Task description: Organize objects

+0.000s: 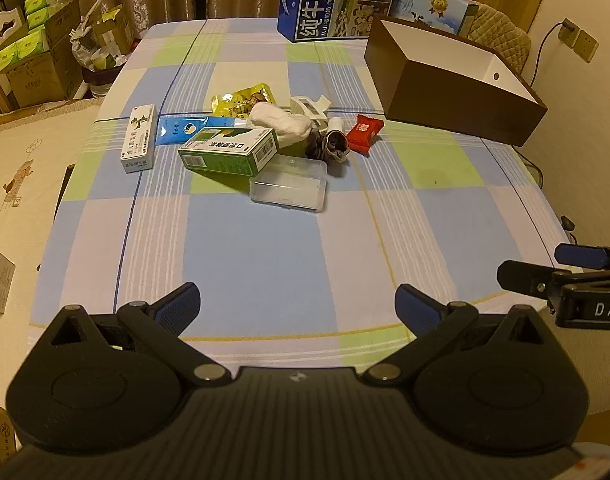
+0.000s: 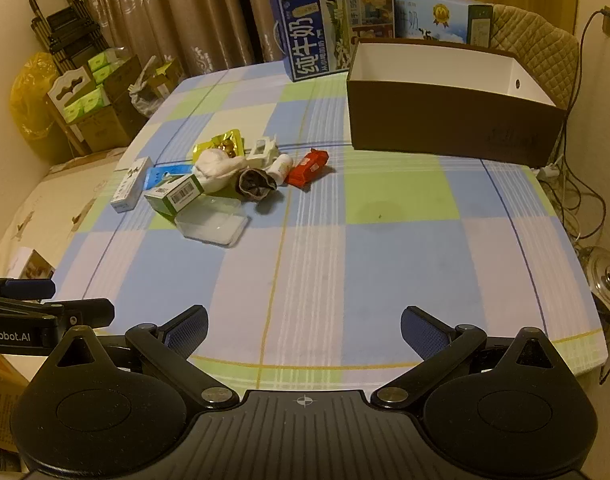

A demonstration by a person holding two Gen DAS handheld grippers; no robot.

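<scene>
A small pile of things sits on the checked table (image 1: pixel 265 260): a green box (image 1: pixel 229 150), a clear plastic case (image 1: pixel 289 186) touching it, a white sock (image 1: pixel 283 124), a red packet (image 1: pixel 364 131). At about 2 o'clock from the pile stands an open brown box (image 1: pixel 453 80). The left hand-held gripper (image 1: pixel 297 306) and right hand-held gripper (image 2: pixel 303 326) hang over the near edge, jaws wide apart, holding nothing.

Surface: your table under a blue, green and white checked cloth (image 2: pixel 385 264).
Far right: open brown cardboard box, white inside (image 2: pixel 449 120).
Middle left: green carton (image 1: pixel 229 150), clear plastic case (image 1: pixel 289 186), red sachet (image 1: pixel 363 132).
</scene>
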